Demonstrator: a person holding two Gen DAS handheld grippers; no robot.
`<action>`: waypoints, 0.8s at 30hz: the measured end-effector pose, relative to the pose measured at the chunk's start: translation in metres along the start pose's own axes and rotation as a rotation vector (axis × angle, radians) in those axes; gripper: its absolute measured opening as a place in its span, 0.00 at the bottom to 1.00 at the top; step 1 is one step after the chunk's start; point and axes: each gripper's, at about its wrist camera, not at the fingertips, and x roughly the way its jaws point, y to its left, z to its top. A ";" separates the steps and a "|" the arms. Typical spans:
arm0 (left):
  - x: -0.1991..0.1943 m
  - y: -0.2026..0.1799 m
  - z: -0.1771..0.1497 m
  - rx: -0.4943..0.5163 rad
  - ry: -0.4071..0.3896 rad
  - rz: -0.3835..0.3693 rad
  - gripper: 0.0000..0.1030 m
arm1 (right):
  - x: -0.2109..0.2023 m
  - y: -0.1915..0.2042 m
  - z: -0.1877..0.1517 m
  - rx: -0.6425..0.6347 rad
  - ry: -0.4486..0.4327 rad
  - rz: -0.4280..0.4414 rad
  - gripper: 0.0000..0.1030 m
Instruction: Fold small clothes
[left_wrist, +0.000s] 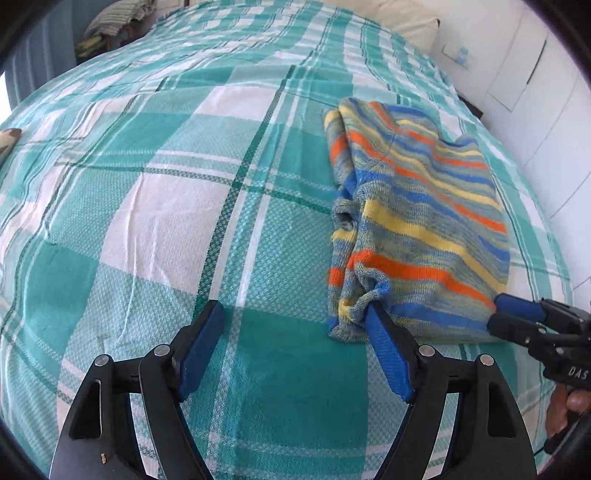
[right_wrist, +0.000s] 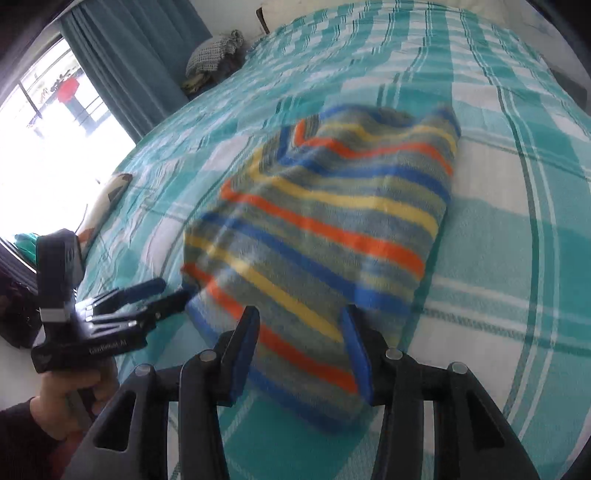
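Note:
A folded striped knit garment (left_wrist: 424, 221), in orange, yellow, blue and grey, lies flat on the teal checked bedspread (left_wrist: 184, 184). My left gripper (left_wrist: 291, 308) stands wide open at the garment's near left corner. Its right finger (left_wrist: 384, 339) touches a bunched fold there, and the left finger rests over bare bedspread. My right gripper (right_wrist: 300, 313) is open too, its blue pads straddling the garment's (right_wrist: 325, 221) blurred near edge without pressing it. The left wrist view shows the right gripper (left_wrist: 495, 311) at the near right corner. The right wrist view shows the left gripper (right_wrist: 176, 290) beside the garment, held by a hand.
A heap of other clothes (right_wrist: 214, 62) sits past the bed's far corner, beside a teal curtain (right_wrist: 136, 55) and a bright window (right_wrist: 55, 129). A patterned item (right_wrist: 107, 199) lies at the bed's left edge. White cabinet doors (left_wrist: 546, 92) stand to the right.

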 end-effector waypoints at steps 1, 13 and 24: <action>-0.010 0.000 -0.005 0.007 -0.006 0.019 0.79 | -0.006 0.005 -0.018 -0.020 -0.005 -0.041 0.45; -0.060 -0.001 -0.022 0.056 -0.056 0.097 0.85 | -0.074 0.044 -0.101 -0.018 -0.154 -0.149 0.71; -0.055 0.010 -0.036 0.062 -0.040 0.061 0.85 | -0.062 0.051 -0.128 0.004 -0.125 -0.163 0.71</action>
